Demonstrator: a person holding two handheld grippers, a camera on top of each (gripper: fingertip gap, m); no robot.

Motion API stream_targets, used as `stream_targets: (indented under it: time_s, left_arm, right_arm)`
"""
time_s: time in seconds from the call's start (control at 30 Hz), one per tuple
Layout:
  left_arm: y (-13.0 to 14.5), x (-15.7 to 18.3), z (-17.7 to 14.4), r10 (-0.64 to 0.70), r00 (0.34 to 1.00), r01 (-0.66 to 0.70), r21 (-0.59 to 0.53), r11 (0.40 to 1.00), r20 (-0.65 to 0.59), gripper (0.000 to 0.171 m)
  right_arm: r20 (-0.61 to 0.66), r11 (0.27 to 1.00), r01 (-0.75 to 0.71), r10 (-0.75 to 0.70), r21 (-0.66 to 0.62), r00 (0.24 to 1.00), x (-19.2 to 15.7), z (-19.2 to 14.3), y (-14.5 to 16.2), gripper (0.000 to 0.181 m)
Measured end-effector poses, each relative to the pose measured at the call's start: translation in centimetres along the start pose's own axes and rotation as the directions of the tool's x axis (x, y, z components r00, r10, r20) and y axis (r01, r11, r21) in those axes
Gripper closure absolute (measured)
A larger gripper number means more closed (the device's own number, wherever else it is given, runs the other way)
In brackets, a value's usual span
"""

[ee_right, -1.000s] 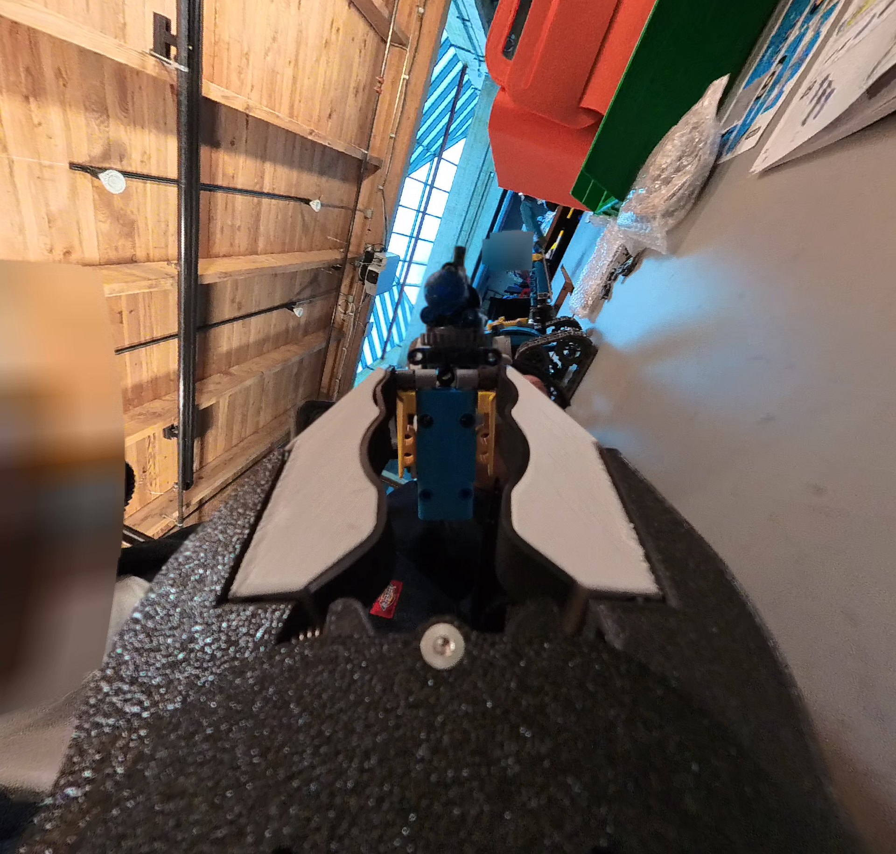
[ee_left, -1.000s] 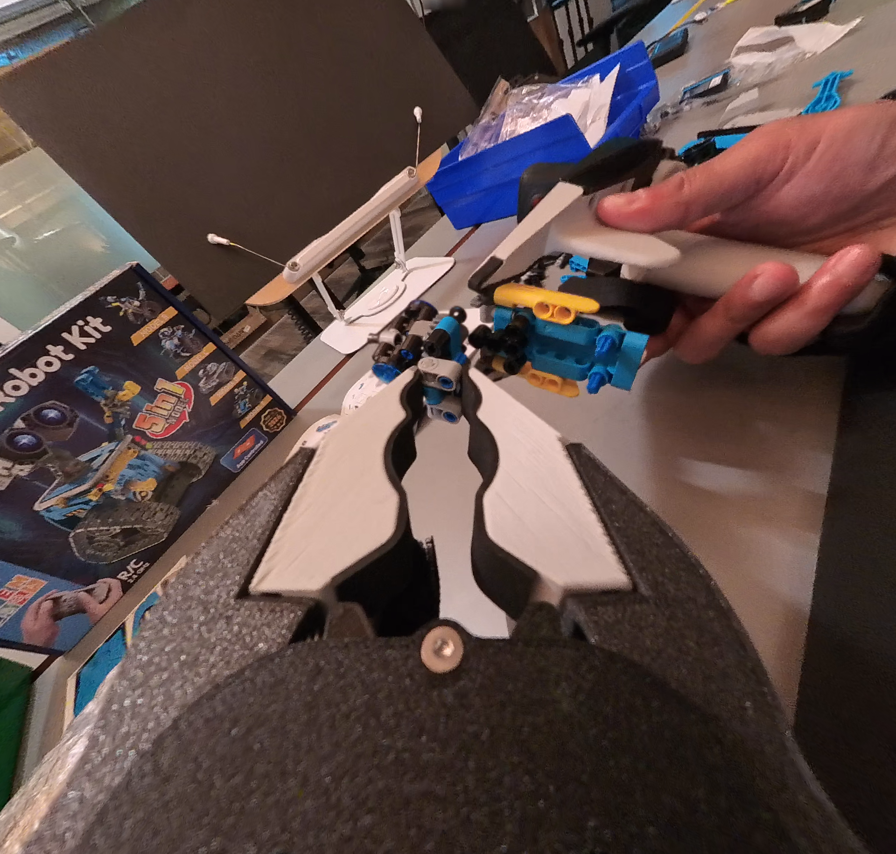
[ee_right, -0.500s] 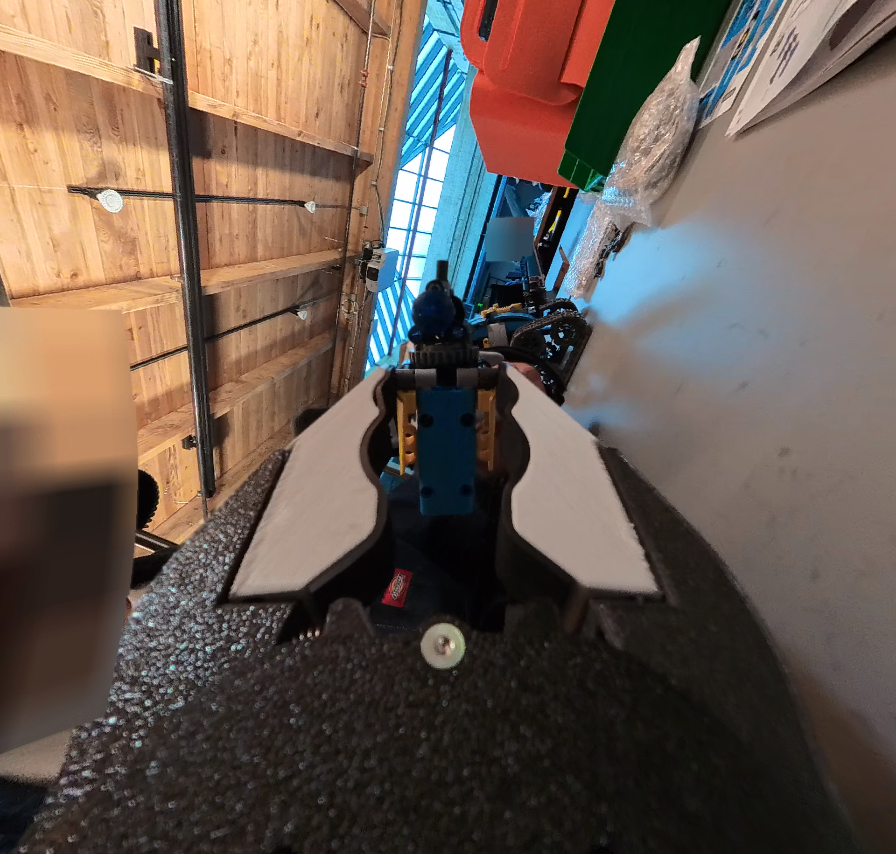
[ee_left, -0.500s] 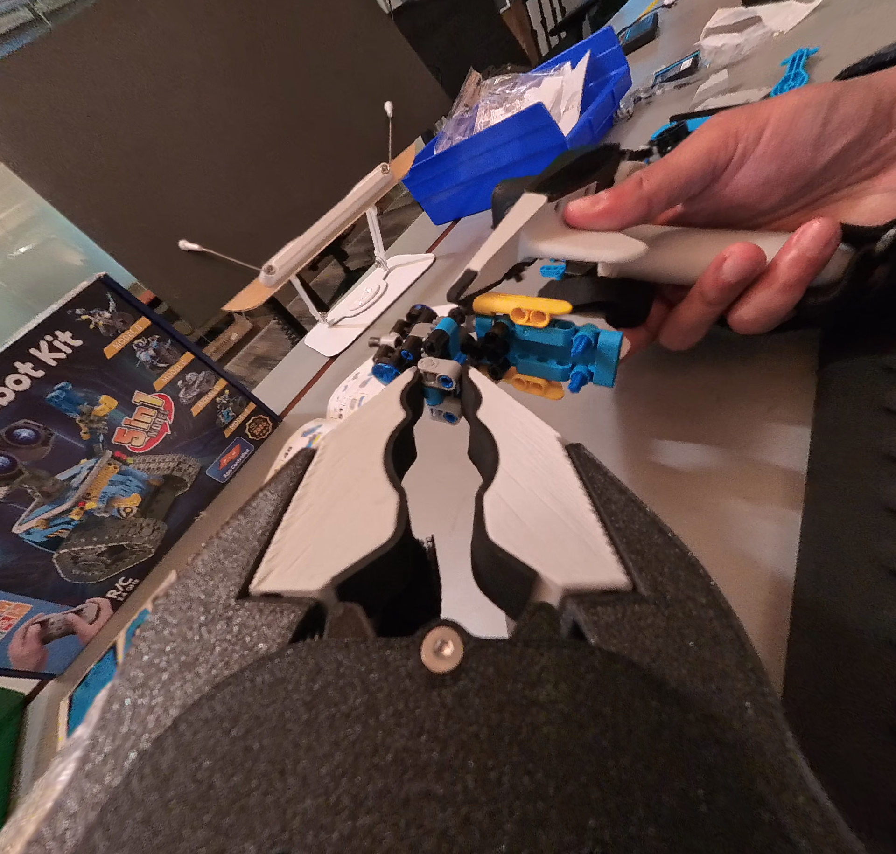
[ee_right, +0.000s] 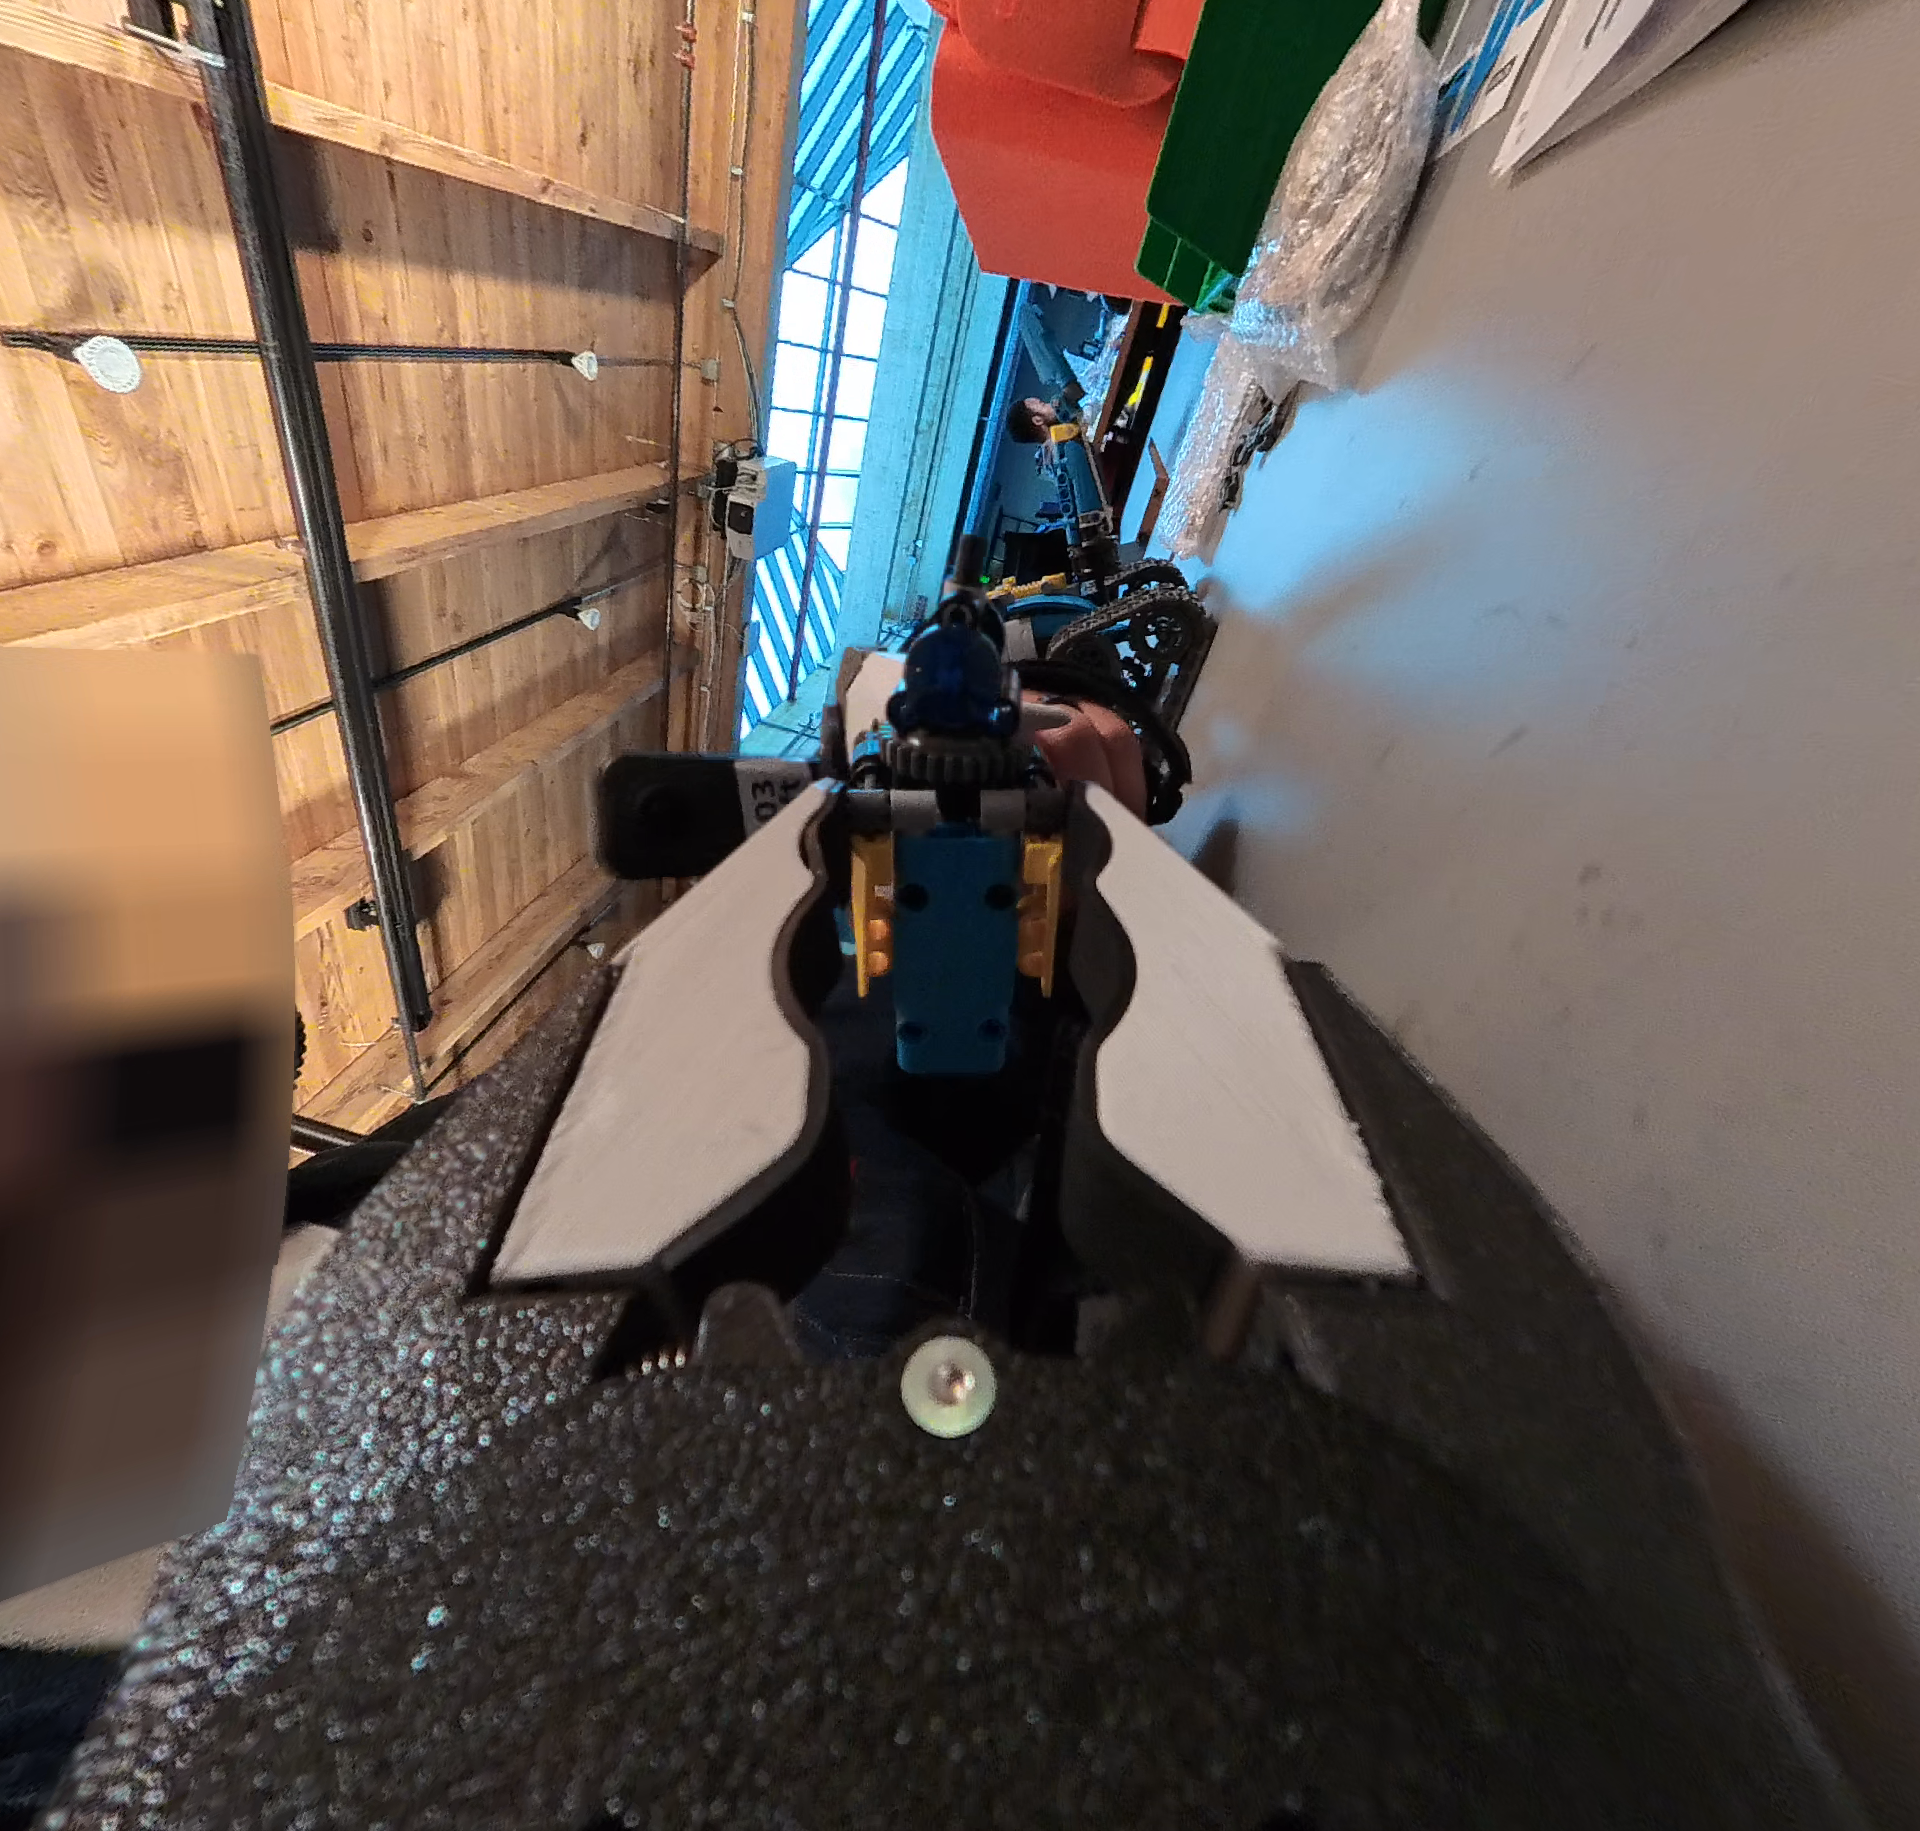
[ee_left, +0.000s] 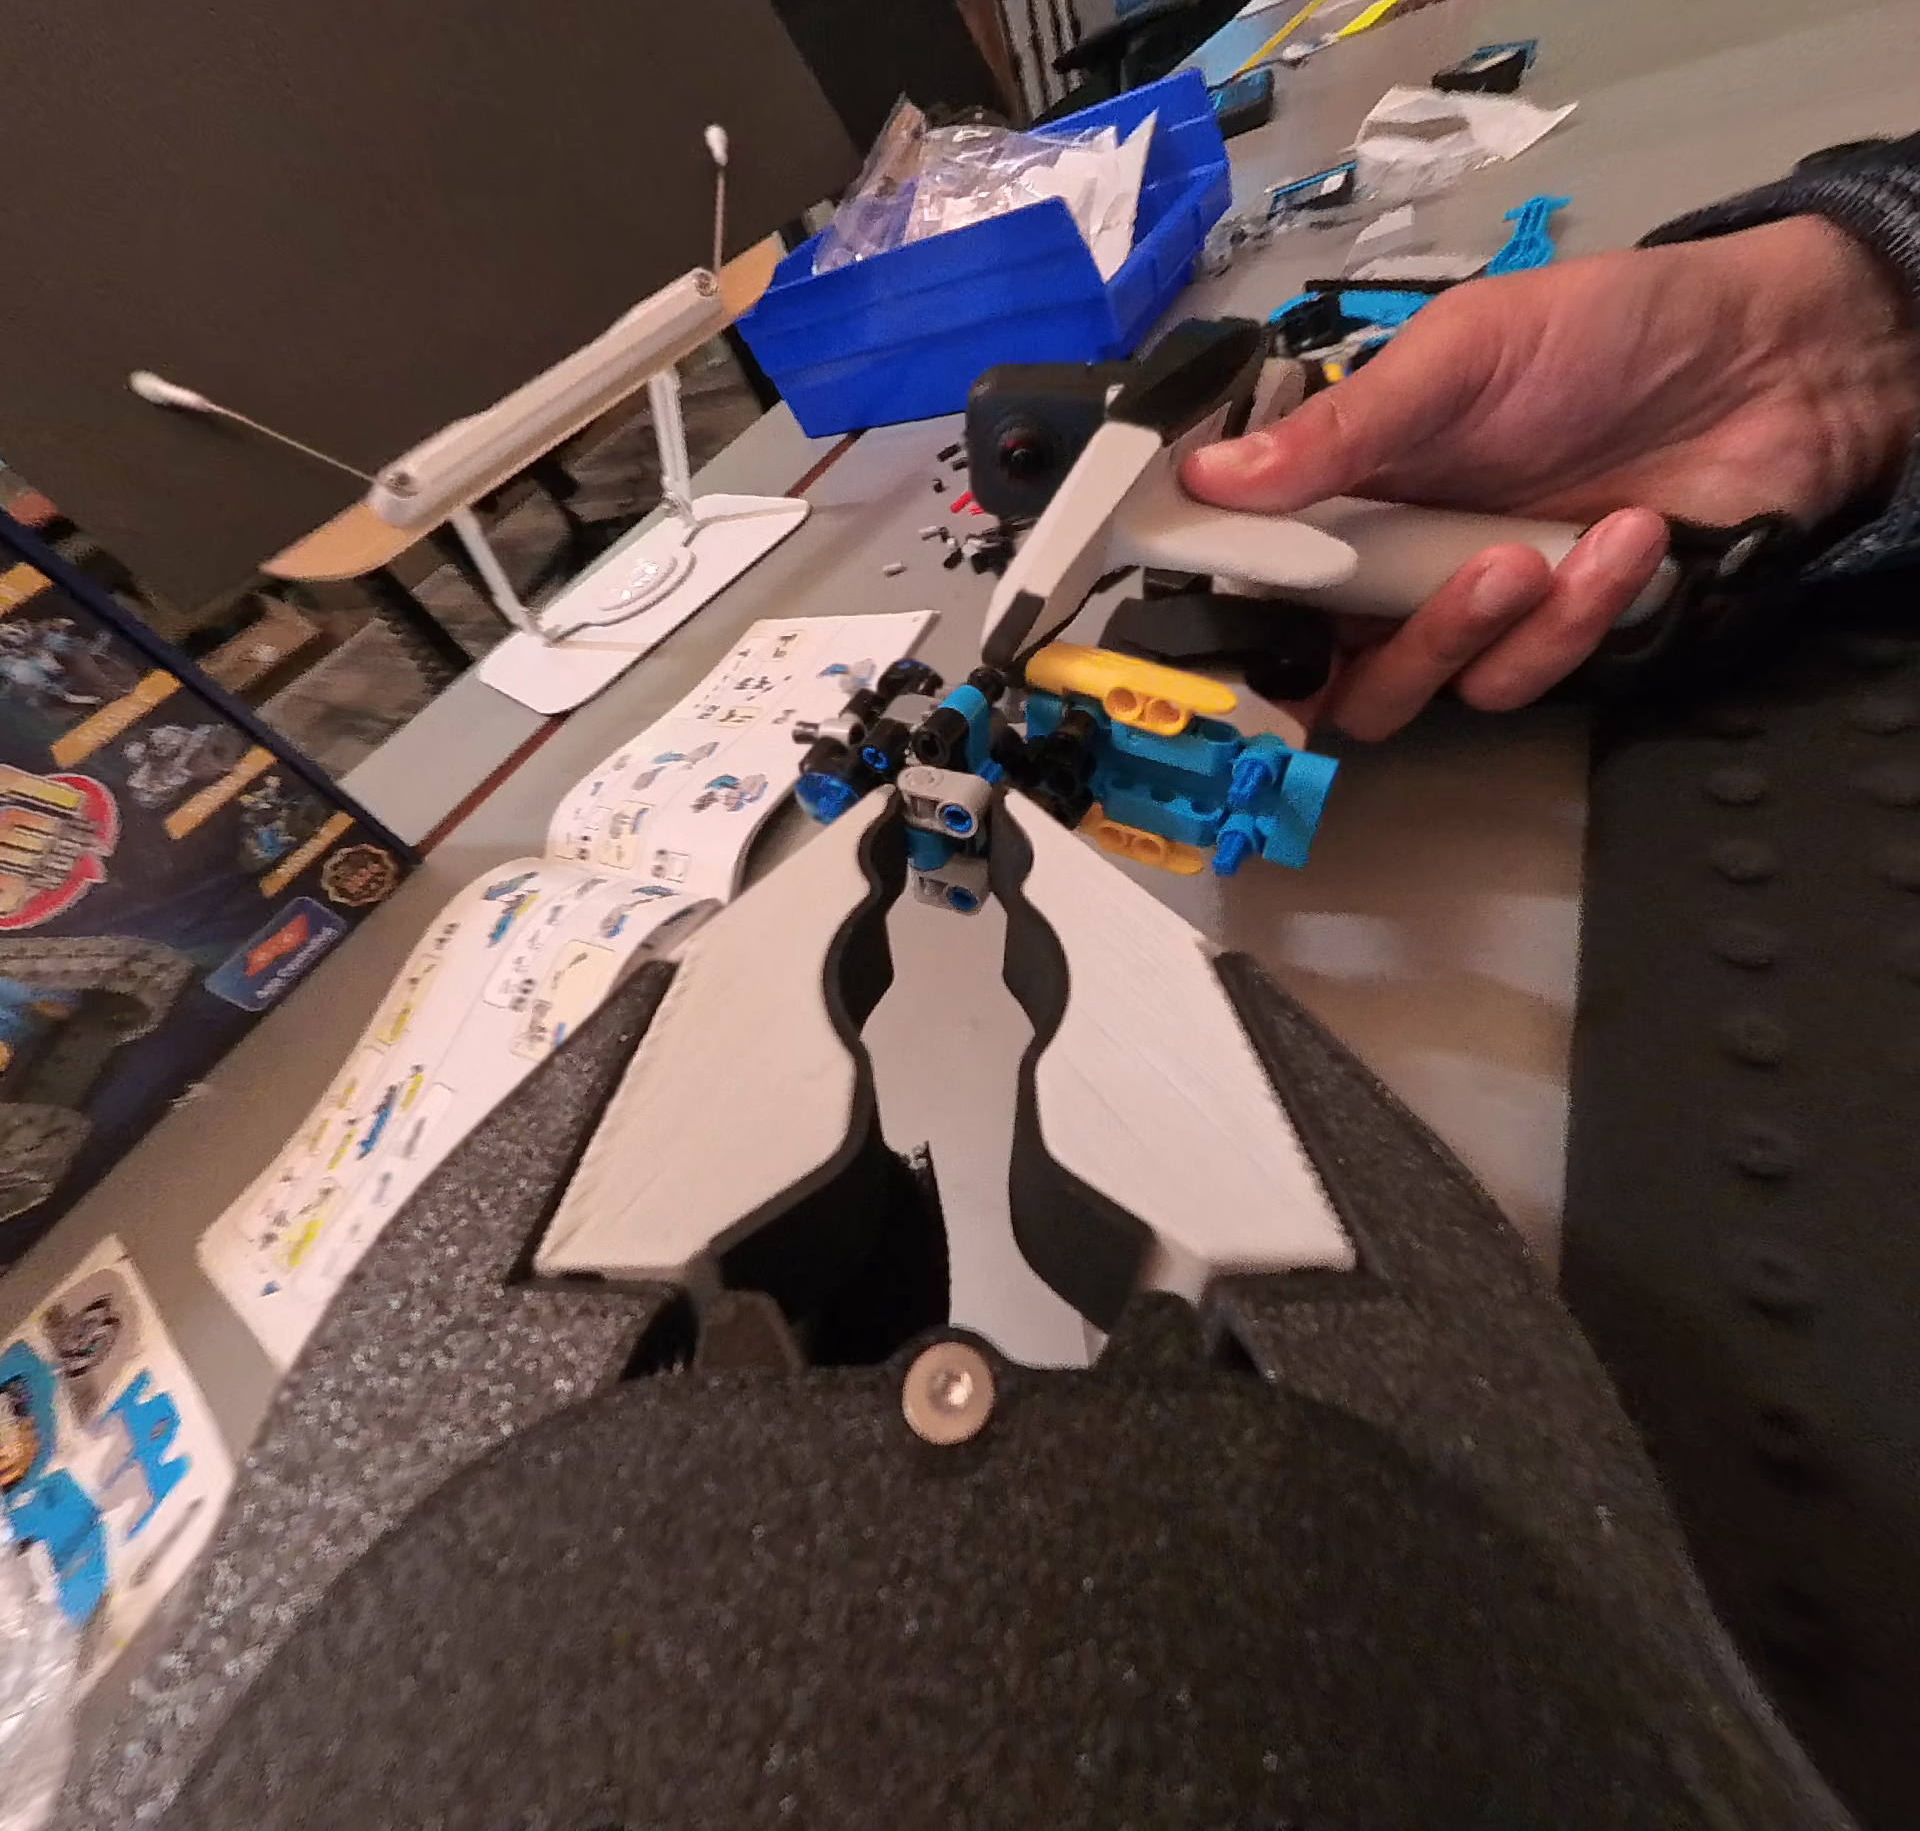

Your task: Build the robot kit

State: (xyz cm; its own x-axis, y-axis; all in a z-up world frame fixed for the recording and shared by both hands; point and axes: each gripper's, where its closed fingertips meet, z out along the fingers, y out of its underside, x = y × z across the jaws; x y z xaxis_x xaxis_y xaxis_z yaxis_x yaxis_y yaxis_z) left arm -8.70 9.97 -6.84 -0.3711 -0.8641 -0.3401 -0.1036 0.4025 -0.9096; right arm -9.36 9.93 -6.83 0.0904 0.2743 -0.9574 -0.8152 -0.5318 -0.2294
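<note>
My left gripper (ee_left: pixel 943 817) is shut on a small grey and blue connector piece (ee_left: pixel 940 825), which sits among black pins and blue parts. It touches the end of a blue and yellow brick assembly (ee_left: pixel 1164 768). My right gripper (ee_left: pixel 1039 675), held by a hand (ee_left: pixel 1579 451), is shut on that assembly just above the grey table. In the right wrist view my right gripper (ee_right: pixel 951 810) clamps the blue and yellow assembly (ee_right: pixel 951 950). A grey gear and a dark blue part (ee_right: pixel 951 680) sit at its far end. The left gripper's black camera body (ee_right: pixel 675 825) shows behind.
An open instruction booklet (ee_left: pixel 623 846) lies under the parts. A kit box (ee_left: pixel 156 846), a white stand with antennas (ee_left: pixel 582 399), a blue bin (ee_left: pixel 987 295) and loose small parts lie around. An orange case (ee_right: pixel 1039 119), a green box (ee_right: pixel 1278 88), plastic bags (ee_right: pixel 1340 171) and a tracked model (ee_right: pixel 1143 638) stand farther off. The grippers are tip to tip, or close to it.
The right gripper's assembly has closed up against the connector piece in my left gripper. Both have shifted together, and the booklet now shows below them. Neither grip has changed.
</note>
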Motion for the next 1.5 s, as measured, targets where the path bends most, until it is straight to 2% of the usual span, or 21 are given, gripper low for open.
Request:
stream_targets:
  time_s: [0.07, 0.2, 0.4, 0.47, 0.57, 0.7, 0.83, 1.1, 1.2, 1.3, 1.5]
  left_arm:
    - [-0.1, -0.1, 0.1, 0.021, 0.999, -0.021, -0.015, 1.0, 0.034, 0.157]
    - [-0.1, 0.2, -0.2, 0.019, 1.0, -0.019, -0.013, 1.0, 0.009, 0.158]
    - [0.7, 1.1, -0.8, 0.055, 0.992, -0.059, -0.026, 0.998, -0.115, 0.158]
    - [0.5, 1.6, -1.4, 0.032, 0.984, -0.034, -0.01, 0.999, -0.175, 0.158]
    - [0.9, 2.8, -1.8, 0.066, 0.968, -0.071, -0.011, 0.997, -0.243, 0.158]
    - [1.3, 3.1, -1.5, 0.072, 0.97, -0.083, -0.039, 0.996, -0.232, 0.157]
    - [1.4, 3.7, -1.9, 0.037, 0.957, -0.05, -0.036, 0.998, -0.288, 0.158]
    - [1.3, 3.4, -1.5, 0.049, 0.967, -0.062, -0.041, 0.997, -0.251, 0.158]
    - [2.2, 3.5, -0.7, 0.045, 0.969, -0.066, -0.082, 0.994, -0.245, 0.158]
    - [1.6, 2.8, -0.6, -0.021, 0.968, 0.007, -0.054, 0.999, -0.251, 0.157]
    - [1.9, 2.2, 0.1, -0.109, 0.966, 0.093, -0.077, 0.993, -0.235, 0.157]
  right_arm:
    - [0.007, 1.0, -0.004, 0.004, -0.007, 1.0, -0.1, 0.0, 0.0, 0.141]
    - [-0.006, 0.999, 0.013, -0.014, -0.05, 1.0, -0.1, 0.1, 0.6, 0.141]
    - [-0.038, 0.99, -0.006, 0.0, -0.138, 0.999, 0.7, 0.2, 1.8, 0.141]
    - [-0.032, 0.981, 0.001, -0.007, -0.192, 0.999, 0.5, 0.3, 2.6, 0.141]
    - [-0.053, 0.959, 0.013, -0.029, -0.283, 0.998, 0.7, -0.1, 3.9, 0.14]
    - [-0.052, 0.961, -0.047, 0.035, -0.272, 0.998, 1.2, -0.5, 3.9, 0.14]
    - [-0.048, 0.943, -0.061, 0.048, -0.328, 0.998, 1.3, -0.5, 4.9, 0.142]
    - [-0.035, 0.951, -0.088, 0.082, -0.295, 0.996, 1.3, -0.6, 4.2, 0.141]
    - [-0.102, 0.96, -0.094, 0.069, -0.264, 0.992, 2.4, -0.9, 3.8, 0.141]
    - [-0.078, 0.964, -0.1, 0.084, -0.245, 0.993, 2.1, -0.7, 3.3, 0.14]
    - [-0.082, 0.984, -0.109, 0.098, -0.142, 0.992, 2.3, -0.9, 1.6, 0.134]
